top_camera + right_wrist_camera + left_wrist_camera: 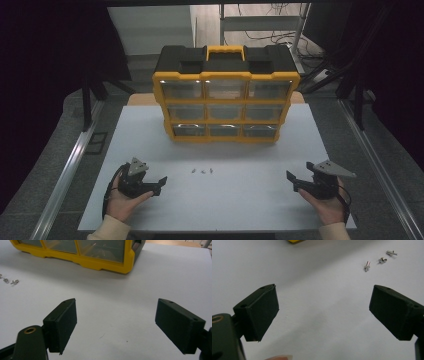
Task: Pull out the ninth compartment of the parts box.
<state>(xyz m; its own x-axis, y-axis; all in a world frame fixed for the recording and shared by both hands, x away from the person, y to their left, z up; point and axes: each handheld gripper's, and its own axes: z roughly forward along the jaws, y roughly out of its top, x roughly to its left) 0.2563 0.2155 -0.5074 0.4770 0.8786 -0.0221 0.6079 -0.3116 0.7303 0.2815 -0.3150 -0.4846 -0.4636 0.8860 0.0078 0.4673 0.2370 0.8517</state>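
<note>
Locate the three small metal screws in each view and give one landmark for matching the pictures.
High view: the screws lie in a short row at centre, in front of the yellow organizer, between the two grippers.
Left gripper view: upper right, beyond the open jaws.
Right gripper view: far left edge.
Shared landmark: the organizer's yellow base, also at the left gripper view's top edge.

No readable text, labels or numbers, possibly some too small to see
</note>
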